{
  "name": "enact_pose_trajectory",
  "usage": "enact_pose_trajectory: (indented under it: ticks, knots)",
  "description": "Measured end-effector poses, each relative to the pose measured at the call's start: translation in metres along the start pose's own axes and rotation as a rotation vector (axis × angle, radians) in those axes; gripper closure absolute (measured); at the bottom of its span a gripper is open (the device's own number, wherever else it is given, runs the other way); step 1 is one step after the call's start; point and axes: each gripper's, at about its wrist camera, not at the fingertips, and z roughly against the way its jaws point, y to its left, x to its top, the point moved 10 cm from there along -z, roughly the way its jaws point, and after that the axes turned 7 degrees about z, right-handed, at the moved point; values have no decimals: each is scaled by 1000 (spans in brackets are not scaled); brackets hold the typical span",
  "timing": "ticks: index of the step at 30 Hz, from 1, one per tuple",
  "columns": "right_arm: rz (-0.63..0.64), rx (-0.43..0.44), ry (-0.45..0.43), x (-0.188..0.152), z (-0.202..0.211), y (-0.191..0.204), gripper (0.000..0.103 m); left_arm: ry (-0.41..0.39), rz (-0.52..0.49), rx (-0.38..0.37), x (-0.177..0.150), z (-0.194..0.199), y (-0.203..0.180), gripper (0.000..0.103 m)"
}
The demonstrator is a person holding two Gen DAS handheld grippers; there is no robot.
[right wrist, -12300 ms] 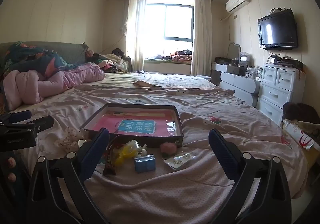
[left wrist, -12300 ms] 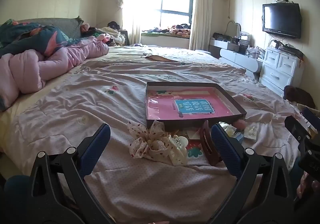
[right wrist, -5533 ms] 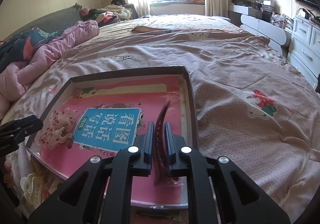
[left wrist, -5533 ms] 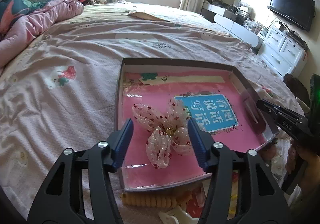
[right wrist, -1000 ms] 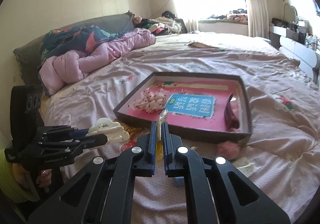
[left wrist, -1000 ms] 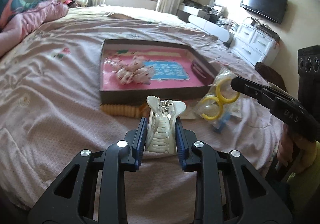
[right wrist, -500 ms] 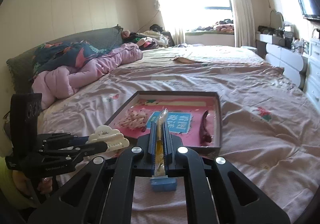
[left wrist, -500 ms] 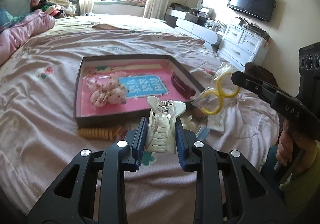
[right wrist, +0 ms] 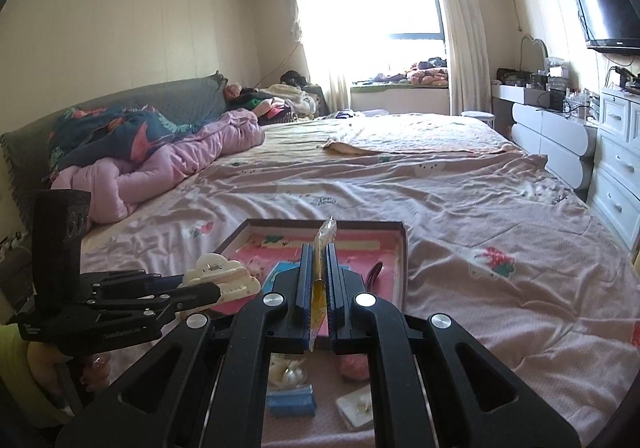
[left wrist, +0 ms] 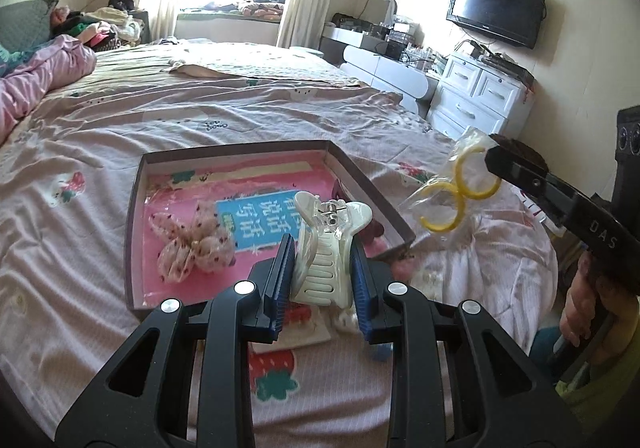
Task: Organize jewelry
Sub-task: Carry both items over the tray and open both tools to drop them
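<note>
My left gripper (left wrist: 320, 250) is shut on a cream claw hair clip (left wrist: 332, 212), held upright in the air over the near edge of a shallow dark-rimmed box (left wrist: 240, 147) with a pink lining. In the box lie a spotted fabric bow (left wrist: 192, 248) and a dark red hair clip (right wrist: 374, 274). My right gripper (right wrist: 319, 272) is shut on a clear bag of yellow rings (left wrist: 460, 192), seen edge-on in its own view as the bag (right wrist: 325, 234). That bag hangs to the right of the box. The left gripper (right wrist: 208, 290) with the clip (right wrist: 224, 274) shows at lower left.
Loose items lie on the pink bedspread before the box (right wrist: 320, 223): a small blue box (right wrist: 290, 402), a white packet (right wrist: 358, 410), a pink lump (right wrist: 354, 364). A pink duvet (right wrist: 160, 168) is heaped at left. White drawers (left wrist: 480, 100) stand right of the bed.
Both grippers have risen with their loads. The left one has carried the claw clip forward, so it now overlaps the box's near edge. The bag of rings sits higher and further right.
</note>
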Motion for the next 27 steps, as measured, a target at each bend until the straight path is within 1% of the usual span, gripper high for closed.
enact_pose_trajectory:
  ticks: [6,12,20,27]
  knots:
    - [-6,-14,-7,9,-10,-10,97,1,3,10,14,-15,7,83]
    - [-13,-17,-7,18,-26,-17,97,14,10,39,18,-34,22,83]
    - [-18,-9,11,28,-61,-22,97,61,40,68,10,-64,45,83]
    - [-21,2,43,28,-94,-25,97,101,48,87,1,-82,59,83]
